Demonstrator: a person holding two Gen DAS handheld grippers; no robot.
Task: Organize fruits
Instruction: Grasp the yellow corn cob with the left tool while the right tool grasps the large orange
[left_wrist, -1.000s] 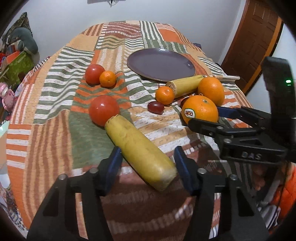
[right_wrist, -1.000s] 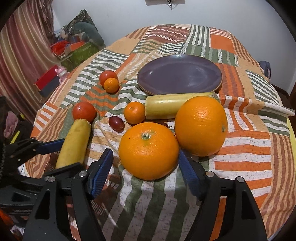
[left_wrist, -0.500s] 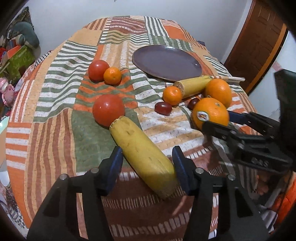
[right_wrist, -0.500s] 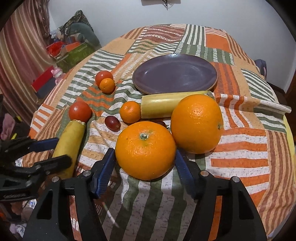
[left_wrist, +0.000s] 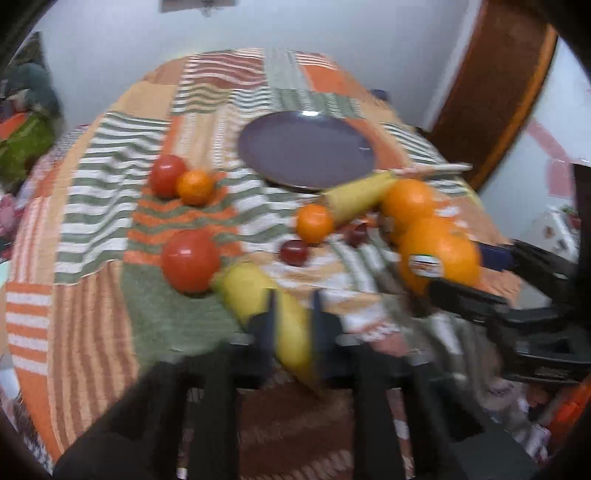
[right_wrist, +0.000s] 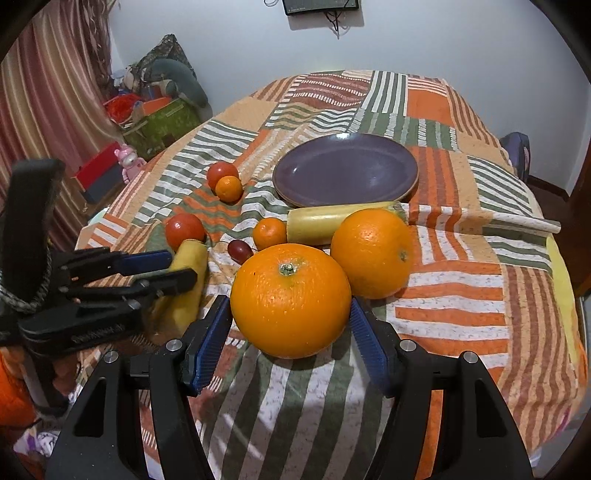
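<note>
My left gripper (left_wrist: 291, 325) is shut on the near yellow banana (left_wrist: 266, 306), seen also in the right wrist view (right_wrist: 184, 284). My right gripper (right_wrist: 290, 343) is open, its blue pads on either side of the big near orange (right_wrist: 290, 299), close to it but with small gaps. A second big orange (right_wrist: 371, 253) sits just behind it. A purple plate (right_wrist: 345, 170) lies empty at mid table. Another banana (right_wrist: 332, 223) lies in front of the plate.
Two tomatoes (right_wrist: 184, 230) (right_wrist: 221, 173), two mandarins (right_wrist: 269, 232) (right_wrist: 229, 188) and a dark grape (right_wrist: 240, 249) lie on the patchwork cloth (right_wrist: 461, 295). Boxes and toys (right_wrist: 155, 110) stand beyond the table's left edge. A wooden door (left_wrist: 495, 92) is at the right.
My left gripper has closed onto the near banana; its view is now blurred by motion. My right gripper has stayed around the near orange, and its view has tilted up.
</note>
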